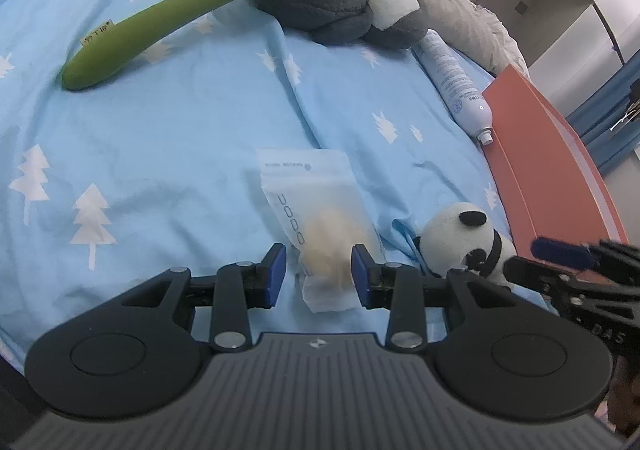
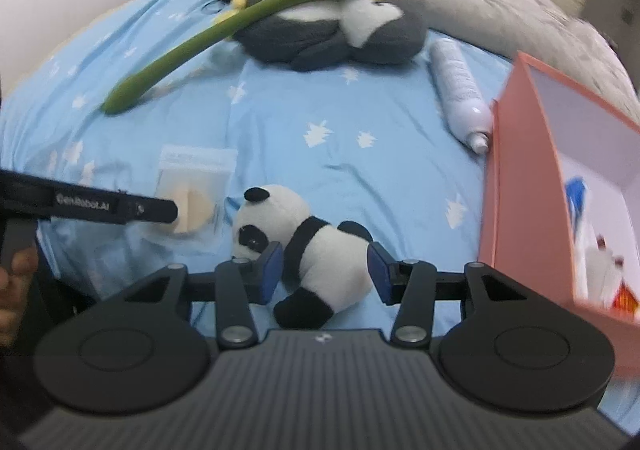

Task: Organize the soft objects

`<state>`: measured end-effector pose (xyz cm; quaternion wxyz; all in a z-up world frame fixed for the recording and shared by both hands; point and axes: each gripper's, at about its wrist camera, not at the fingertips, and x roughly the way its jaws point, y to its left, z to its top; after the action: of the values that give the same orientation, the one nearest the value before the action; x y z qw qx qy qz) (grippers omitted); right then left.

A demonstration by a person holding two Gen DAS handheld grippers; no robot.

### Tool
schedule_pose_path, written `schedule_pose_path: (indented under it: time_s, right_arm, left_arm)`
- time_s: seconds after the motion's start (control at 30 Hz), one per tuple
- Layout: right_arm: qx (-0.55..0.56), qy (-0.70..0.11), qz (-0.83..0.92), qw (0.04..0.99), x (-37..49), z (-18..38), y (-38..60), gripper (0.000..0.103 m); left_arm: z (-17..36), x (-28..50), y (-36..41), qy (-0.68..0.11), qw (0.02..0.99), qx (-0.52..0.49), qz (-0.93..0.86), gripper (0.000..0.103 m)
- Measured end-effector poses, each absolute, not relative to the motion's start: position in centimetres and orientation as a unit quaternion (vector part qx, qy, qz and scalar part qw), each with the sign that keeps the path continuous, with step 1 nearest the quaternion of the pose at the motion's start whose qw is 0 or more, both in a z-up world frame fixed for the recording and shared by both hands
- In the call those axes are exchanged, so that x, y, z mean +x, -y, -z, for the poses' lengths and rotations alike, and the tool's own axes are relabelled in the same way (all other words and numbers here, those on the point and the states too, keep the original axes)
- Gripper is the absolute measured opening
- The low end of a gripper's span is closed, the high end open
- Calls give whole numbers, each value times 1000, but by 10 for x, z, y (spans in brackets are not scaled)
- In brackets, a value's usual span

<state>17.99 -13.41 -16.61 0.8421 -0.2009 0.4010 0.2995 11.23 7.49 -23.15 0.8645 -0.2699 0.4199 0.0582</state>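
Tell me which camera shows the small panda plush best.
The right wrist view: the panda plush lies whole on its side, framed by the right gripper fingers. The left wrist view shows only its head, body partly hidden behind gripper parts.

A bed (image 1: 160,138) covered with a light blue sheet printed with white trees carries everything. Toward its far edge lies a grey-and-white plush toy (image 1: 332,10), a long green massage stick (image 1: 192,10) leaning across it. A white spray bottle (image 1: 456,86) and an orange box (image 1: 544,154) lie at the right edge. Nearer sit a clear packet holding a beige sponge (image 1: 320,222) and a small plush panda (image 2: 308,246).
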Motion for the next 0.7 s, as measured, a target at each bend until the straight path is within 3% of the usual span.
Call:
schedule_pose_path:
  time_s: [0.1, 0.23, 0.7]
  right_arm:
    - [-261, -420, -287, 820, 194, 175, 127, 50]
    - [-243, -426, -335, 805, 208, 170, 126, 50]
    - [-350, -420, -387, 743, 199, 189, 100, 51]
  left_arm:
    - [232, 113, -75, -419, 865, -268, -58, 41]
    - [234, 113, -76, -421, 863, -274, -57, 41]
    - [237, 115, -76, -417, 861, -286, -46, 41]
